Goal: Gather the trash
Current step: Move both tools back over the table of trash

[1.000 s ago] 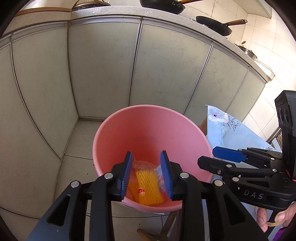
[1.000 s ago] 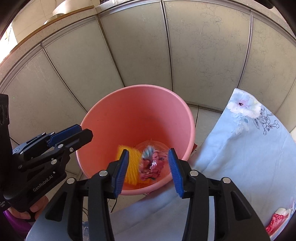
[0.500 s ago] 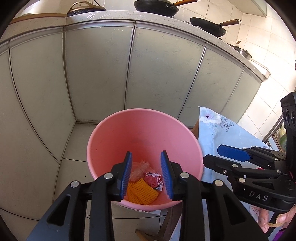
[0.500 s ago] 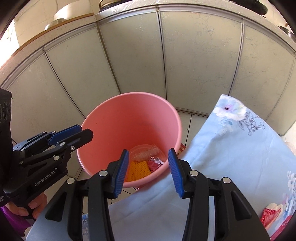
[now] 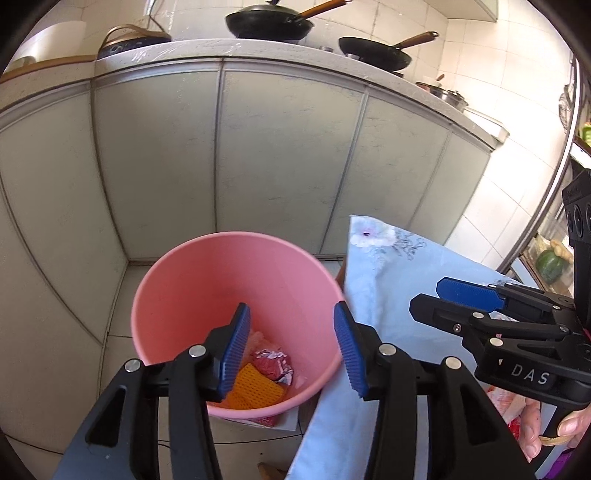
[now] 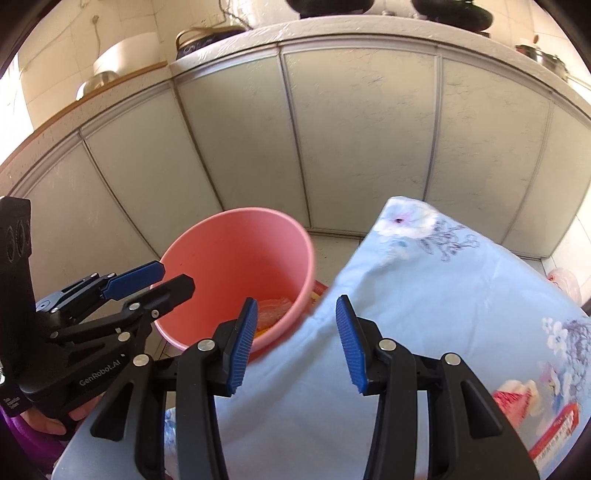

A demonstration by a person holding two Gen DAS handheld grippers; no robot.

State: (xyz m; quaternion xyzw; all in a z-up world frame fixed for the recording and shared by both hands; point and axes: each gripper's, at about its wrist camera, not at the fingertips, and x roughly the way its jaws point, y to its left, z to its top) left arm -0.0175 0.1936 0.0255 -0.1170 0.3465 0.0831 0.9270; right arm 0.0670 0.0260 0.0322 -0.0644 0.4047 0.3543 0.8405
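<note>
Trash lies in pink bucket (below left gripper's parted fingers).

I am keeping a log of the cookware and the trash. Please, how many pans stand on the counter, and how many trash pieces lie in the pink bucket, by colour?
Black pans: 2
Orange trash: 1
Red trash: 1
Clear trash: 1
Total: 5

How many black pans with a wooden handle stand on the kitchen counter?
2. One pan is at the top middle of the left wrist view; the other pan sits to its right, nearer the corner. More may be hidden beyond the frame.
</note>
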